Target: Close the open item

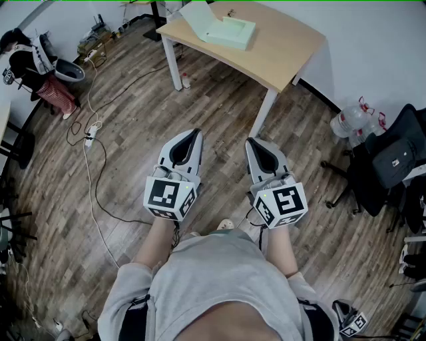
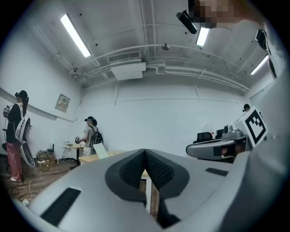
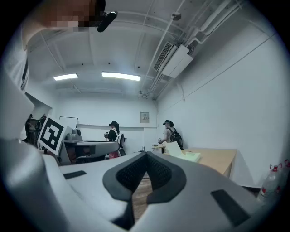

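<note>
A pale green box (image 1: 226, 28) lies on the wooden table (image 1: 286, 46) far ahead, its lid (image 1: 197, 17) standing up at the left side. In the right gripper view the same box (image 3: 191, 156) shows small beside its raised lid (image 3: 173, 147). My left gripper (image 1: 196, 132) and right gripper (image 1: 251, 142) hang side by side over the floor, well short of the table. Both are shut with nothing between the pads. In the left gripper view the lid (image 2: 100, 151) and table edge (image 2: 90, 158) peek over the shut left gripper (image 2: 145, 151).
Wood plank floor lies between me and the table. A power strip with cables (image 1: 89, 136) trails at the left. Black office chairs (image 1: 393, 160) and water bottles (image 1: 353, 121) stand at the right. A person (image 1: 33, 66) stands at the far left, and others (image 3: 171, 136) stand by the far wall.
</note>
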A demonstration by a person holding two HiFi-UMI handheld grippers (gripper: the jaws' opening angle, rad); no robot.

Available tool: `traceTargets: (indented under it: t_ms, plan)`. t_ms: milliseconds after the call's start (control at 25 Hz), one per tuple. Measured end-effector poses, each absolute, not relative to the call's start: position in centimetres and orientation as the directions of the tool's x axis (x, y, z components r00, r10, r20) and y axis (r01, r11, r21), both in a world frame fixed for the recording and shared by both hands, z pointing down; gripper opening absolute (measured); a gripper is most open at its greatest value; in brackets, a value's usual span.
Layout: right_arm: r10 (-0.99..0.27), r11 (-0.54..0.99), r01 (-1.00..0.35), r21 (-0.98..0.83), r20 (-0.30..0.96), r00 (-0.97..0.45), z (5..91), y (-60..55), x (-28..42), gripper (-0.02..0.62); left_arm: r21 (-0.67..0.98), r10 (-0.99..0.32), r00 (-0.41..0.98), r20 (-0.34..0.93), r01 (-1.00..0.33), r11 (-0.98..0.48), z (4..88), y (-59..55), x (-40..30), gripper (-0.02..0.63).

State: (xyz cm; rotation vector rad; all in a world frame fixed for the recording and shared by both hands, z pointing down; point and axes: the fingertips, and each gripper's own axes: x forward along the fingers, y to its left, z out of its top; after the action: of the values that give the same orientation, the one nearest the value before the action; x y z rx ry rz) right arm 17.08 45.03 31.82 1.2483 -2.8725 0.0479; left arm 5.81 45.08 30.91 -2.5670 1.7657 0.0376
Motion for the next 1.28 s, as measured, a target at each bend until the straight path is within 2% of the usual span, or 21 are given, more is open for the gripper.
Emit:
traceTargets:
  t_ms: [1280]
  plan:
    - [-0.725,0.687,-0.726,-0.036,0.023,-0.688,33.3,38.6,19.3,0.008,-0.024,-0.947,0.321,-0.033,-0.947,-0.32,31.9,38.5,7.0,0.015]
